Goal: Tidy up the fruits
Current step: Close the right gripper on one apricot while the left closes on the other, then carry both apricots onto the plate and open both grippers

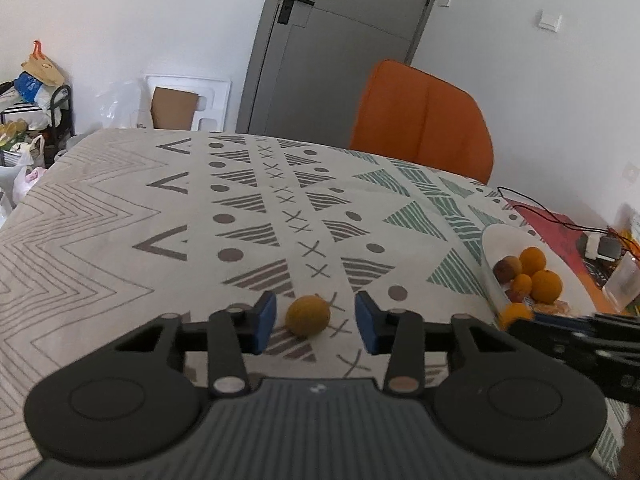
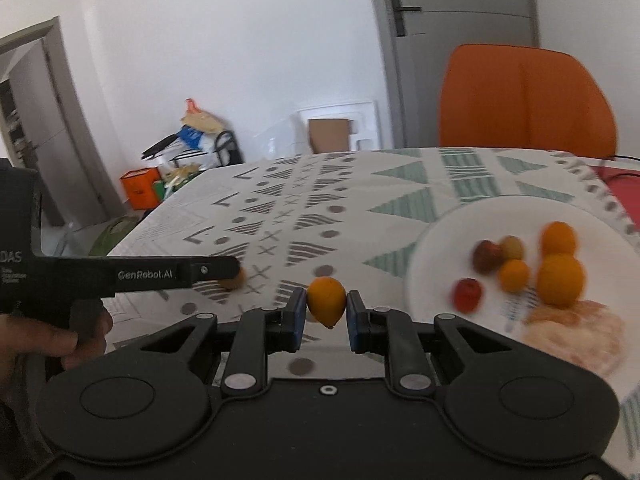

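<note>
Right gripper (image 2: 326, 307): clenched on a small orange fruit (image 2: 326, 300), long axis vertical; white plate (image 2: 436, 240) of fruit lies at two o'clock, near. Left gripper (image 1: 316, 322): released, straddling a loose round fruit (image 1: 308, 315) on the counter (image 1: 120, 220), pads clear.

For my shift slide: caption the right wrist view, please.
Right gripper pinches a small orange fruit above the patterned tablecloth, beside the white plate of fruit.
</note>
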`<action>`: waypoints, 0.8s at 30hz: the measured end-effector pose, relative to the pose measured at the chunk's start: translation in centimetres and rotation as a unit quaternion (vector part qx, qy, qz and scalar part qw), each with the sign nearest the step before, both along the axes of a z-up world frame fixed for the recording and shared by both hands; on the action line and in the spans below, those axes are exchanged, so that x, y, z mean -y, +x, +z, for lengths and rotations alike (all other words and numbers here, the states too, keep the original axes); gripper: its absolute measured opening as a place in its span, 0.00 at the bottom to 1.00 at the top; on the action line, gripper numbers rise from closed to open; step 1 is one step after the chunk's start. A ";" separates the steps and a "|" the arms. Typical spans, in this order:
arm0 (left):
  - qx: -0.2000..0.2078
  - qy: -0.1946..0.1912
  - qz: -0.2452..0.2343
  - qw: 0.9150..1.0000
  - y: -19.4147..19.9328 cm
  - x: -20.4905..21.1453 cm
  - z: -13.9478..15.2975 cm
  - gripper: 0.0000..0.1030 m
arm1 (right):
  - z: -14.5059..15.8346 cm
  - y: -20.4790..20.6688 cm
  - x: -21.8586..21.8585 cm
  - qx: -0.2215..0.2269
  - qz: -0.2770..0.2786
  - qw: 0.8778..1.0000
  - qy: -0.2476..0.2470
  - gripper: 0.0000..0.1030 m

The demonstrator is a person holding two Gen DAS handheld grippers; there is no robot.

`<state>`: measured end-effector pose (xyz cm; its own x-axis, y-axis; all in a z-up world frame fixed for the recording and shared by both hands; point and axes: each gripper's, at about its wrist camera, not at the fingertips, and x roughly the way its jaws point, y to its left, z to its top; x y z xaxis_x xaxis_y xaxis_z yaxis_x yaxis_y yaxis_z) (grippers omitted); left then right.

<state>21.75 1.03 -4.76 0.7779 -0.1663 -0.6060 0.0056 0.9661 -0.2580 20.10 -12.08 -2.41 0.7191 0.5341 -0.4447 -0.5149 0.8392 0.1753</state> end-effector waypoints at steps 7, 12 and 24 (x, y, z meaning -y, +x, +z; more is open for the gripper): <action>-0.008 0.014 0.001 1.000 0.5 1.0 -0.5 0.20 | 0.5 -0.5 2.3 0.018 -0.025 0.999 0.022 0.19; -0.007 0.020 -0.002 1.000 0.3 1.6 -0.4 0.20 | 0.4 -0.6 3.7 0.020 -0.038 0.999 0.032 0.19; 0.020 0.026 -0.020 0.999 -0.7 4.5 2.1 0.20 | -0.2 -1.2 7.6 0.027 -0.071 0.995 0.062 0.19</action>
